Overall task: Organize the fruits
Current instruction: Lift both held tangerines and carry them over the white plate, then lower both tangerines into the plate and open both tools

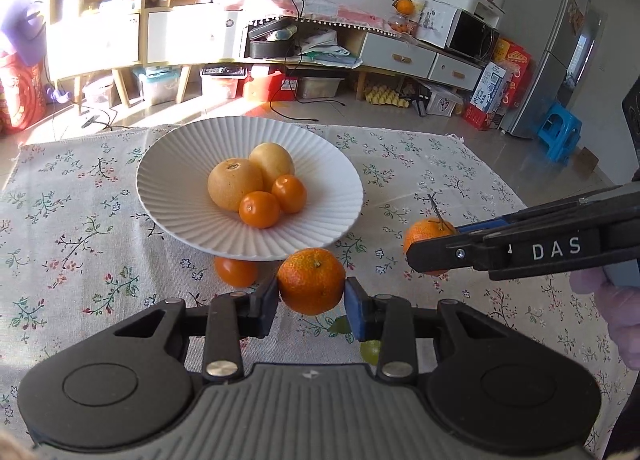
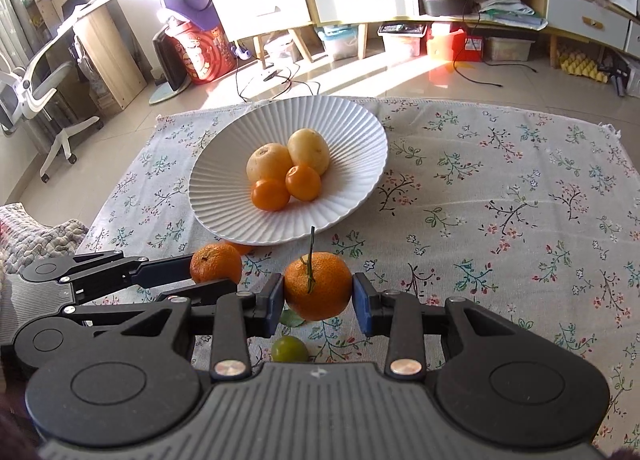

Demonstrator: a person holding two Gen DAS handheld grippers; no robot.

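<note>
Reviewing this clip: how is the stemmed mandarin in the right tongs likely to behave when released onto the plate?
The stemmed mandarin is round, so it probably rolls down the sloped white plate toward the piled fruit. Its thin stem looks likely to snap.

You've got strong sunlight pouring in from the left — the shelves (image 1: 96, 20) and floor (image 2: 360, 76) blow out to white glare. The cloth (image 1: 80, 228) is evenly lit, with soft shadows under the plate (image 2: 224, 196). Both views are sharp — fisheye bends the edges, corners go dark.

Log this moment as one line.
left gripper: shut on tangerine | right gripper: shut on stemmed tangerine | plate: four fruits
</note>
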